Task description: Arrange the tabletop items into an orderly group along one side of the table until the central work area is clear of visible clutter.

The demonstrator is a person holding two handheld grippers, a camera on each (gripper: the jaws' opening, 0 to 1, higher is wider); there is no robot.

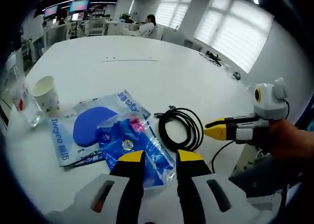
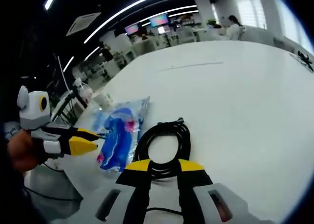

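The broad white tabletop (image 1: 147, 47) carries the clutter near its close edge. A flat blue-printed plastic packet (image 1: 98, 131) is seen directly ahead of the left gripper (image 1: 161, 156), its long axis slanting away to the left; the jaws stand parted, holding nothing. A coiled black cable (image 2: 164, 145) lies just before the right gripper (image 2: 163, 165), likewise parted and nearer to it. A white paper cup (image 1: 45, 93) stands upright beyond the packet.

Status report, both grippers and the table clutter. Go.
Left gripper open over the blue packet. Right gripper open at the coiled black cable. Paper cup and clear bag at table edge. Nothing blocking.
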